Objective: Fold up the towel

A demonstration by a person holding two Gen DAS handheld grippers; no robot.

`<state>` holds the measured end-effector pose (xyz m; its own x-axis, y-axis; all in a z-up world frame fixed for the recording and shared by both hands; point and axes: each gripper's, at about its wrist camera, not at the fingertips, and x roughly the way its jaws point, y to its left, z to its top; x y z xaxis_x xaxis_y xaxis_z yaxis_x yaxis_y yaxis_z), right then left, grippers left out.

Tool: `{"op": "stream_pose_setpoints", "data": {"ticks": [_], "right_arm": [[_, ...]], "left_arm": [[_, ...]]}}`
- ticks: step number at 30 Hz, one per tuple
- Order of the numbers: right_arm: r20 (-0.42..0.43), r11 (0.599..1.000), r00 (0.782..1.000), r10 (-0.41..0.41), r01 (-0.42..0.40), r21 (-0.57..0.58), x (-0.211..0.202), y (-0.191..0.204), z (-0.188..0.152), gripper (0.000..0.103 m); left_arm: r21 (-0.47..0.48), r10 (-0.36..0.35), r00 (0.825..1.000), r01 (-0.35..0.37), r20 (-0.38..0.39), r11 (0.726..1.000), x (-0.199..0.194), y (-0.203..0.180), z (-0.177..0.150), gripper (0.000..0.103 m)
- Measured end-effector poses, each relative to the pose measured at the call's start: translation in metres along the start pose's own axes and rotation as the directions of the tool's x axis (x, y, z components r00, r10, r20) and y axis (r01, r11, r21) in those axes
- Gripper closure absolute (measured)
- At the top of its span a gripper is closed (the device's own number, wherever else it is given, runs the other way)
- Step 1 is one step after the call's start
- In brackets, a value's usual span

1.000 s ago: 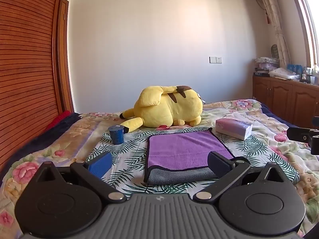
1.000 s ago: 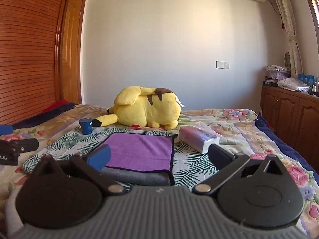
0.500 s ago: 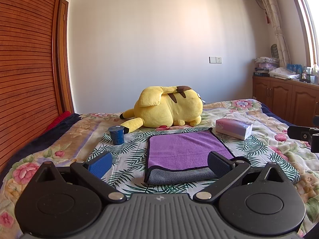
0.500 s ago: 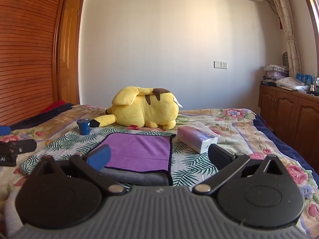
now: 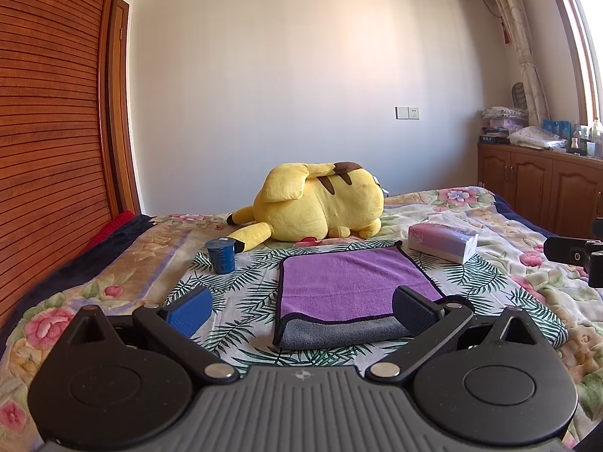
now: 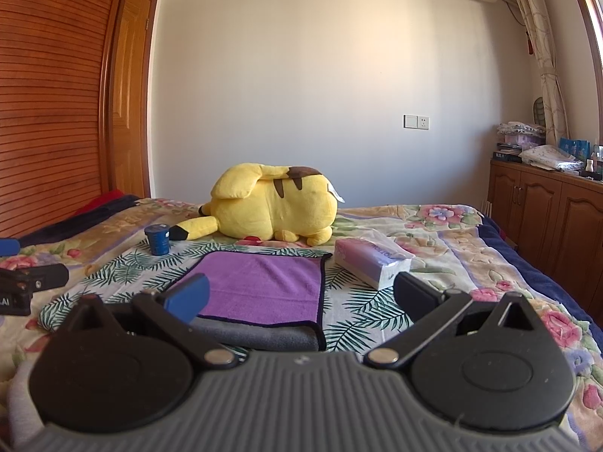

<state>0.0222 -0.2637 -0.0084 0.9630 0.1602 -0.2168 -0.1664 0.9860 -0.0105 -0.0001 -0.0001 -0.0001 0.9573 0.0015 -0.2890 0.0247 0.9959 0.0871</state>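
A purple towel point(image 5: 350, 280) with a grey underside lies folded on the leaf-print cloth on the bed; its folded grey edge faces me. It also shows in the right wrist view point(image 6: 264, 286). My left gripper point(image 5: 301, 309) is open and empty, held just short of the towel's near edge. My right gripper point(image 6: 299, 297) is open and empty, held over the towel's near right corner. The right gripper's tip shows at the right edge of the left wrist view point(image 5: 576, 254).
A yellow plush toy point(image 5: 320, 203) lies behind the towel. A blue cup point(image 5: 221, 255) stands at its far left. A pink tissue pack point(image 5: 443, 242) lies at its far right. A wooden cabinet point(image 5: 542, 184) stands right of the bed, a slatted wooden wall point(image 5: 49, 132) left.
Both grippers stay open and almost still. The right wrist view has shifted slightly to the left and back.
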Motion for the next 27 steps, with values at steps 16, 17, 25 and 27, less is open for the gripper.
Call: {"op": "stream_pose_setpoints", "data": {"ticks": [16, 17, 25, 27], "right_arm": [[-0.001, 1.0, 1.0, 0.0, 0.0, 0.0, 0.0004, -0.0007, 0.0004, 0.0], [-0.001, 1.0, 1.0, -0.001, 0.001, 0.0, 0.0003, -0.0006, 0.0004, 0.0], [-0.001, 1.0, 1.0, -0.001, 0.001, 0.0, 0.0001, -0.0004, 0.001, 0.0], [-0.001, 1.0, 1.0, 0.0, 0.0, 0.0, -0.0004, -0.0016, 0.0011, 0.0]], "left_arm": [[0.002, 0.001, 1.0, -0.001, 0.0, 1.0, 0.0001, 0.0001, -0.0001, 0.016], [0.002, 0.001, 1.0, -0.001, 0.0, 1.0, 0.0, 0.0, 0.0, 0.016], [0.003, 0.001, 1.0, -0.001, 0.0, 1.0, 0.0, -0.0001, 0.0, 0.016], [0.003, 0.001, 1.0, -0.001, 0.0, 1.0, 0.0001, 0.0001, -0.0001, 0.016]]}}
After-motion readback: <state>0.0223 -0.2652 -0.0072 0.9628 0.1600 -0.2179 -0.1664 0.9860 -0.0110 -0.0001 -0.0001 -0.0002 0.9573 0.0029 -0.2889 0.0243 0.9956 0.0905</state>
